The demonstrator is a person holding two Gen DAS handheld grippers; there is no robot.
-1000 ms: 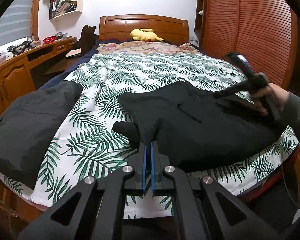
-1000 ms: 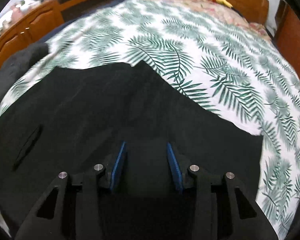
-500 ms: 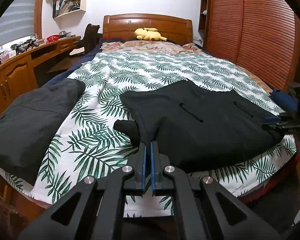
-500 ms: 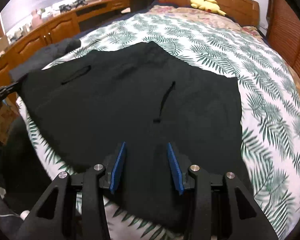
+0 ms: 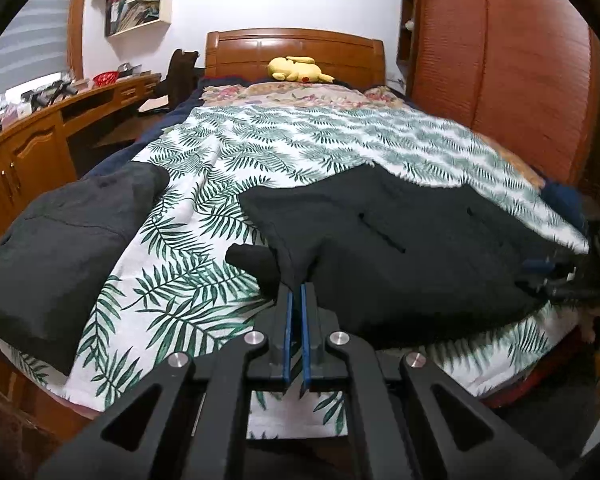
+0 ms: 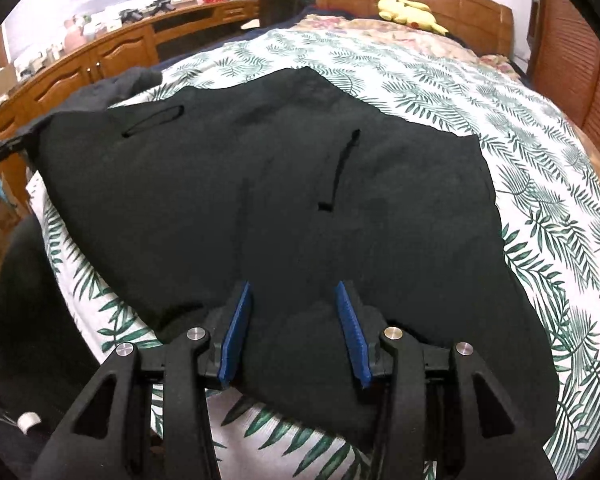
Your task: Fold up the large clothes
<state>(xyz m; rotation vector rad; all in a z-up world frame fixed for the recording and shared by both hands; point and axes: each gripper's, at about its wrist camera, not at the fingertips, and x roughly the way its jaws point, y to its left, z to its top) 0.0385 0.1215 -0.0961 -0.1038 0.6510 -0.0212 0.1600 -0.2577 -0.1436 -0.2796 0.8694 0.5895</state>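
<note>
A large black garment (image 5: 400, 256) lies spread on the leaf-print bed; it also shows in the right wrist view (image 6: 300, 208). My left gripper (image 5: 297, 300) is shut on a pinched-up fold at the garment's near left edge. My right gripper (image 6: 296, 300) is open, its blue pads either side of the garment's near hem, with cloth lying between them. The right gripper shows blurred at the far right of the left wrist view (image 5: 572, 276). The left gripper's tip shows at the left edge of the right wrist view (image 6: 4, 150).
A dark grey folded garment (image 5: 64, 240) lies on the bed's left corner. A yellow plush toy (image 5: 298, 69) sits by the wooden headboard (image 5: 296, 46). A wooden desk and cabinets (image 5: 28, 156) run along the left. A slatted wooden wardrobe (image 5: 520, 60) stands on the right.
My right gripper drew back from over the middle of the garment to its near hem, staying open. My left gripper stayed shut on the fold, hardly moving.
</note>
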